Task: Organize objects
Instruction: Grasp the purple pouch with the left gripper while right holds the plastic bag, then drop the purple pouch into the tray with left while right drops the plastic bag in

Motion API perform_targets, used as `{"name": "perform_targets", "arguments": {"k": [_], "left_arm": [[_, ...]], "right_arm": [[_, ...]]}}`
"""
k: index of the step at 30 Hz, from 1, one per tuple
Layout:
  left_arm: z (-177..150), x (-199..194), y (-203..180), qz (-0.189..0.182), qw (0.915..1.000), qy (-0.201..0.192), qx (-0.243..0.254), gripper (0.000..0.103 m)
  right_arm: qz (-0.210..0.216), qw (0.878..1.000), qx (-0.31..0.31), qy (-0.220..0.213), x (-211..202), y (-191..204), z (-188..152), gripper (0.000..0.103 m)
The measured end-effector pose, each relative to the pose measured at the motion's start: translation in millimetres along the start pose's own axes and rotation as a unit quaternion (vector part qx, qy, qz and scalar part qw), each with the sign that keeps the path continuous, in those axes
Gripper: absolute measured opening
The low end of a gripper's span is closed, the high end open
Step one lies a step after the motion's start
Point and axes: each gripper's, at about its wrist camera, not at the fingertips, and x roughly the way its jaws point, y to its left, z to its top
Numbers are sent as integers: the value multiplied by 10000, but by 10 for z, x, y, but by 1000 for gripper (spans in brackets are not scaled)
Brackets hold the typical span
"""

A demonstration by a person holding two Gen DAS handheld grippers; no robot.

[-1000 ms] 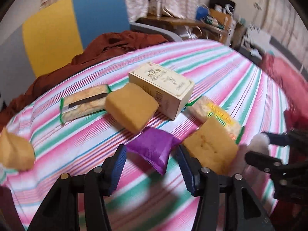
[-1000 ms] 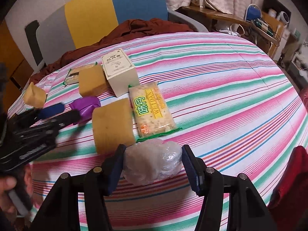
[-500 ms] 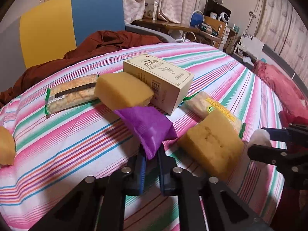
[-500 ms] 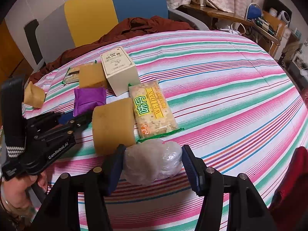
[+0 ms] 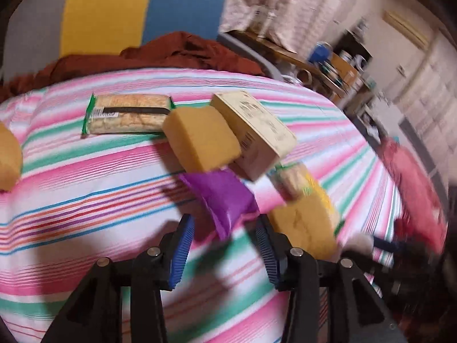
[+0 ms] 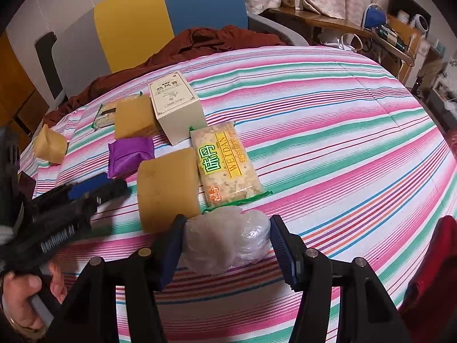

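A purple packet (image 5: pixel 224 198) (image 6: pixel 130 155) lies on the striped cloth between two yellow sponges (image 5: pixel 201 141) (image 6: pixel 167 188). My left gripper (image 5: pixel 224 250) (image 6: pixel 97 188) is open and empty, just short of the packet. My right gripper (image 6: pixel 227 244) is shut on a clear plastic-wrapped bundle (image 6: pixel 227 240), held low over the cloth in front of the near sponge. A cream box (image 6: pixel 175 108) (image 5: pixel 254 131) and a WEIDAN cracker pack (image 6: pixel 227 163) lie beside the sponges.
A second cracker pack (image 5: pixel 128 113) lies at the back left. A third sponge (image 6: pixel 50 147) sits at the left edge. A brown cloth (image 6: pixel 200 43) and a blue-yellow chair back (image 6: pixel 171 14) stand behind. A cluttered desk (image 6: pixel 371 28) is at the right.
My left gripper was shut on the purple packet half a second ago; it has opened, let the packet down on the cloth and drawn back. My right gripper has held still with the bundle.
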Motion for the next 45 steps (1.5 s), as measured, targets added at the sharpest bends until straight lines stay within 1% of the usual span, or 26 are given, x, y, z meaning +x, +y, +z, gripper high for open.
{"name": "perform_targets", "arguments": {"k": [2,3,4,5,9,11,14,16,22,26,27,30,33,35,36,38,39,40,41,43,45], "left_arm": [[92,88,12,-102,9996,150,-194,46],[125,134,5,-114,9995,192,-221,45],[141,174,-7,-73,9995,219,-201,42],[145,199,-17,-107,9996,197,-180,41],[78,216,-8,-193,9997,95,-99,23],[20,182,1,-217,9998,40,-10,18],[-96,66,51,-221,9997,-88,72,16],[-162,-22,127,-260,9996,-136,11,14],[-415,-329,367,-397,9981,-349,-301,12],[-570,-560,535,-514,9957,-551,-544,11],[-611,-632,587,-552,9947,-604,-628,9],[-728,-830,737,-657,9916,-712,-854,2],[-813,-993,822,-632,9901,-840,-929,2],[-841,-1018,862,-607,9907,-793,-919,2],[-839,-1014,860,-496,9918,-780,-886,2],[-795,-997,836,-127,9930,-786,-868,14],[-771,-973,837,-9,9933,-755,-875,32],[-735,-945,826,194,9933,-723,-876,43],[-694,-920,802,375,9928,-737,-870,45],[-619,-846,749,448,9933,-715,-788,53],[-505,-748,652,509,9947,-587,-679,53]], "right_arm": [[7,10000,23,-1,0,-8,2,59],[7,10000,33,-4,0,-15,6,59],[4,10000,43,-4,5,-16,10,59],[12,10000,50,0,8,-20,13,59],[15,10000,70,4,28,-32,23,59],[24,10000,77,14,40,-36,23,59],[57,10000,72,-25,32,-25,30,59],[41,10000,40,-72,20,-11,34,59],[16,9998,-66,-200,-13,27,33,59],[15,9993,-156,-328,-56,62,30,59],[8,9992,-174,-369,-73,68,28,59],[28,9986,-272,-458,-110,121,21,59],[112,9980,-367,-508,-140,183,5,59],[179,9972,-468,-556,-170,256,-19,59],[201,9967,-533,-572,-180,301,-25,59],[233,9963,-610,-567,-181,390,-45,59],[279,9960,-637,-560,-182,423,-54,59],[323,9955,-684,-569,-190,464,-69,59],[320,9951,-726,-586,-194,490,-76,59],[290,9940,-828,-654,-215,537,-90,59],[255,9934,-869,-708,-221,547,-85,59]]}}
